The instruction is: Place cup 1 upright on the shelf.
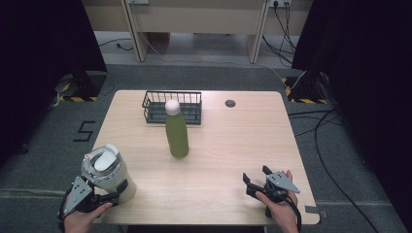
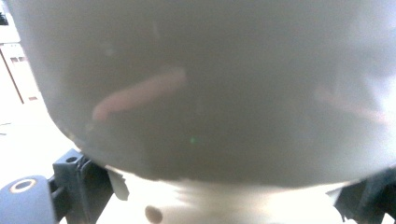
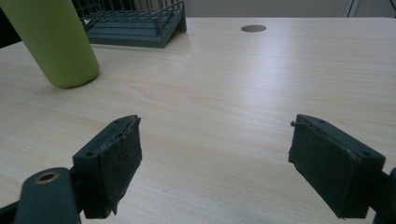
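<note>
The cream, lidded tumbler with a clear top (image 1: 108,172) stands at the near left corner of the pale wooden desk (image 1: 228,155), clasped low down by the left tool (image 1: 112,198). Up the desk stands an upright green bottle with a pale cap (image 1: 177,133), a dark wire basket (image 1: 172,107) behind it. The right tool (image 1: 256,177) rests released near the front right edge, jaws wide apart over bare wood.

A cream tumbler (image 1: 111,177) with a clear lid stands near left on the pale wood-grain table (image 1: 228,160); a lime-green bottle (image 1: 177,132) with a pink cap at centre; a dark wire basket (image 1: 172,107) far behind; black grippers
</note>
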Tool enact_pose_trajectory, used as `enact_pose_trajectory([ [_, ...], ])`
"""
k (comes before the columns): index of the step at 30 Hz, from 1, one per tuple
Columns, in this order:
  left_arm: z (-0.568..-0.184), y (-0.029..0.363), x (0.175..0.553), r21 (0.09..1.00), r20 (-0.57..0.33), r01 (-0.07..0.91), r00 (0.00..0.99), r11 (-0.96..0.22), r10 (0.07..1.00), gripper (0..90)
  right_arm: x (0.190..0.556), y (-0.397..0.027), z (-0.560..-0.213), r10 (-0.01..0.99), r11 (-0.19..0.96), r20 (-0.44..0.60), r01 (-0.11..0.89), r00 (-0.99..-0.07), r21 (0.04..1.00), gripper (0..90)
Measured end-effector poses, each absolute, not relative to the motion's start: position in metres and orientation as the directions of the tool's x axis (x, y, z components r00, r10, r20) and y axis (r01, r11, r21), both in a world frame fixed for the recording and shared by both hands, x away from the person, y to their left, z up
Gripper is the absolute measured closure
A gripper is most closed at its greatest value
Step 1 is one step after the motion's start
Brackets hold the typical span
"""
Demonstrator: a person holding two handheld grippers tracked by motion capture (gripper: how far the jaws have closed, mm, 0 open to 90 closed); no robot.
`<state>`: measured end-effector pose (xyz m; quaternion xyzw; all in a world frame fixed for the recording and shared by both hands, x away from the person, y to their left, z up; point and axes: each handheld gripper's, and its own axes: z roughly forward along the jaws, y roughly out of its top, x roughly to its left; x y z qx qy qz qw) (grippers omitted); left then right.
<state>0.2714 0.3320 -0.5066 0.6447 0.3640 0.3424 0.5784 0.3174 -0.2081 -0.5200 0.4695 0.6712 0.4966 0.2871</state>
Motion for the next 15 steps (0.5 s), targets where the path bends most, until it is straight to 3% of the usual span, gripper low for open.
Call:
enact_pose_trajectory([
  [15, -0.494, 0.328, 0.279, 0.998, 0.040, 0.028, 0.500, -0.062, 0.865, 9.1, 0.317, -0.210, -0.520, 0.919, 0.053, 0.090, 0.346, -0.384, 0.937, 17.1],
])
